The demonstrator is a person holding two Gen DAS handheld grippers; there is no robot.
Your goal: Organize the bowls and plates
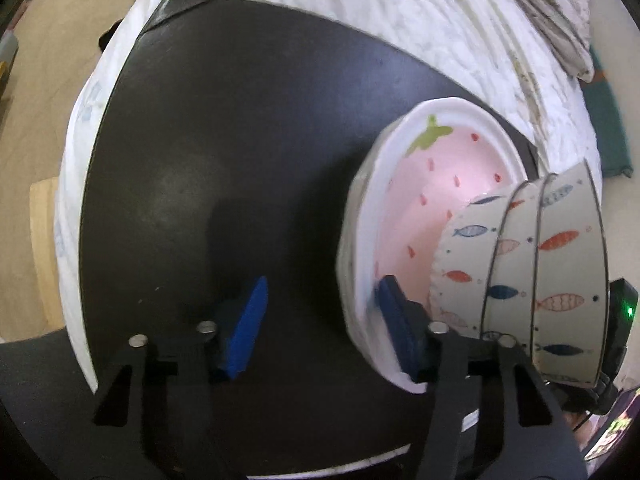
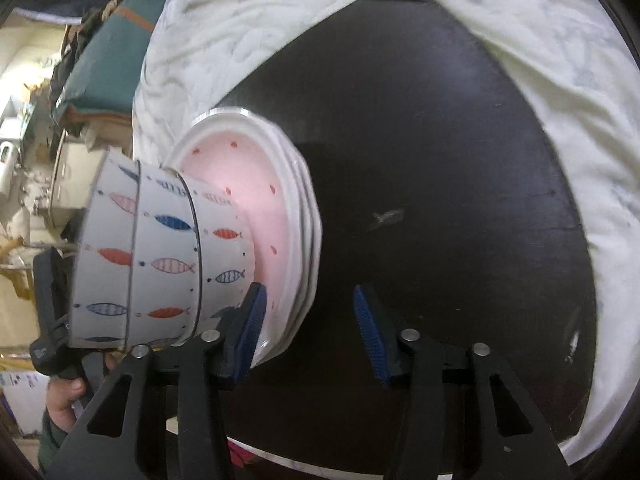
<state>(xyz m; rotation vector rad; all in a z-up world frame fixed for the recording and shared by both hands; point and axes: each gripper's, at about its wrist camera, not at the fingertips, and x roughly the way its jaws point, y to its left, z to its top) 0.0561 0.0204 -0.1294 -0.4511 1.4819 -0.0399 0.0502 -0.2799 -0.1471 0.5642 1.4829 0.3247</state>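
Observation:
A stack of white plates with a pink strawberry design (image 1: 416,184) (image 2: 256,184) stands on a black tabletop (image 1: 224,152) (image 2: 440,160). Three nested white bowls with fish patterns (image 1: 540,264) (image 2: 160,264) rest on top of the plates. My left gripper (image 1: 320,312) is open, its right finger's blue pad (image 1: 394,312) over the plates' near rim. My right gripper (image 2: 310,316) is open, its left pad (image 2: 252,320) against the plates' rim beside the bowls. Neither holds anything.
A rumpled white quilt (image 1: 400,12) (image 2: 560,80) surrounds the black surface. A teal cushion (image 2: 112,52) and household clutter lie at the left of the right wrist view. The other gripper's black body (image 1: 618,328) (image 2: 52,320) shows beyond the bowls.

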